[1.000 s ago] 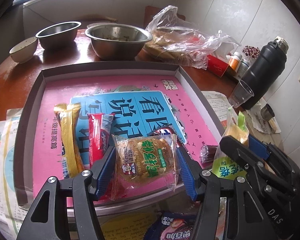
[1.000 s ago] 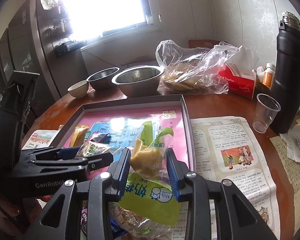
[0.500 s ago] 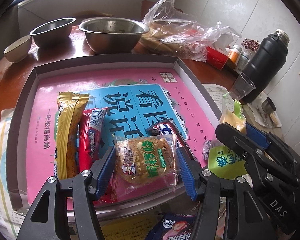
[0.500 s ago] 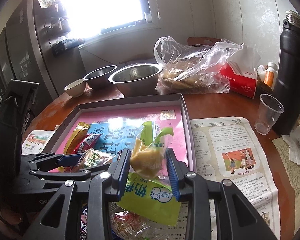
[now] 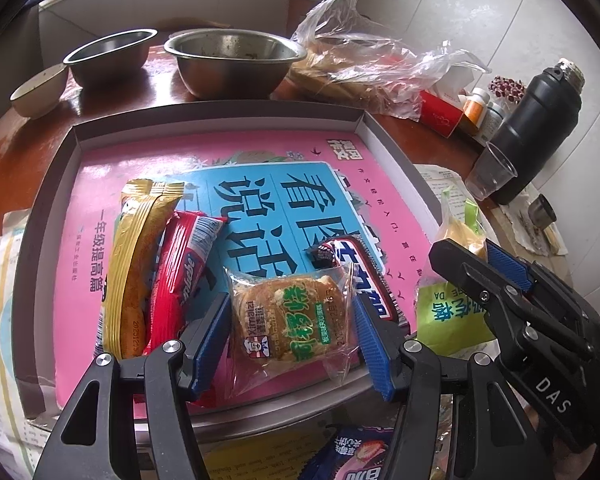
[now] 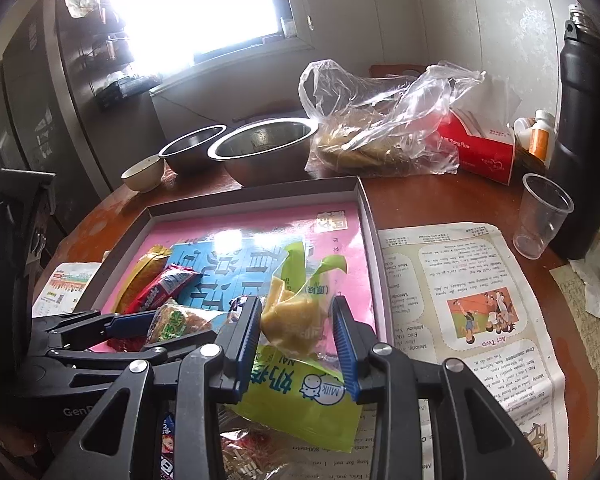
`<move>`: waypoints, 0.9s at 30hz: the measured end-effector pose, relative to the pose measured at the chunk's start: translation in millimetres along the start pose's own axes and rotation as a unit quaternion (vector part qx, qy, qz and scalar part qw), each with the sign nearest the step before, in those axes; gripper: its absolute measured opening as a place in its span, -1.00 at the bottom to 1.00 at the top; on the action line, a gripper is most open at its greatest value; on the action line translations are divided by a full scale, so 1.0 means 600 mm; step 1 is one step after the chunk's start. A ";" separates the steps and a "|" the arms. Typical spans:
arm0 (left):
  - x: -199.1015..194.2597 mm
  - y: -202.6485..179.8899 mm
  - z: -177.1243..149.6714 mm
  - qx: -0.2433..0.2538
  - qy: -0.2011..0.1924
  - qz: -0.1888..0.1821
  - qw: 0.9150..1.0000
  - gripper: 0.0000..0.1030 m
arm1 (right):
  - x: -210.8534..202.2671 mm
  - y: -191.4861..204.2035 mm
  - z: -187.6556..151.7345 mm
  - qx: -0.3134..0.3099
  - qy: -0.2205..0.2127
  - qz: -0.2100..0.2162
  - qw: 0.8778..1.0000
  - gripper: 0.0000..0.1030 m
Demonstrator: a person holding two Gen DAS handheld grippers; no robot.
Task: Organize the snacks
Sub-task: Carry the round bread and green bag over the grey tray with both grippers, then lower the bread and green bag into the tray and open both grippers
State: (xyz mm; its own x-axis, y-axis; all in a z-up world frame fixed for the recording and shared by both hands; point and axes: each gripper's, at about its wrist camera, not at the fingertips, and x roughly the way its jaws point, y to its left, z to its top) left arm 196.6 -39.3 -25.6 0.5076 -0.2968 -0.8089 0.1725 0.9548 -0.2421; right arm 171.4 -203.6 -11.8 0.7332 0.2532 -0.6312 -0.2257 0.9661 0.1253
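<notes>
Pinching a clear-wrapped brown cake (image 5: 290,318) with our left gripper (image 5: 292,330), our right gripper (image 6: 296,336) clamps a green milk-candy bag (image 6: 300,392).

A round reddish-brown wooden table (image 6: 440,200) carries a shallow grey cardboard tray (image 5: 220,114) near its middle. Far behind the tray stand two steel bowls (image 5: 236,60), a small ceramic bowl (image 5: 40,90) at the left and a clear plastic bag (image 6: 380,120). Right lie a printed newspaper sheet (image 6: 480,300), a clear plastic cup (image 6: 542,216) and a black flask (image 6: 584,120).
</notes>
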 end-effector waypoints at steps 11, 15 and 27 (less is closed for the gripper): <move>-0.002 0.008 -0.004 -0.005 0.003 0.004 1.000 0.23 | 0.015 -0.001 -0.005 0.004 0.017 0.005 1.000 -0.30; -0.002 0.009 -0.005 -0.004 0.003 0.005 1.000 0.24 | 0.021 -0.001 -0.006 0.006 0.023 0.009 1.000 -0.30; -0.002 0.011 -0.005 -0.004 0.004 0.007 1.000 0.24 | 0.030 -0.004 -0.007 0.013 0.029 0.013 0.999 -0.26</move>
State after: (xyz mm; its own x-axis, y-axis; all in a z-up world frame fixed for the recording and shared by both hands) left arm 194.5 -32.7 -27.7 0.5028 -0.2836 -0.8166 0.1581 0.9589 -0.2357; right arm 182.5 -201.8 -26.6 0.6892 0.2749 -0.6704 -0.2258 0.9607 0.1618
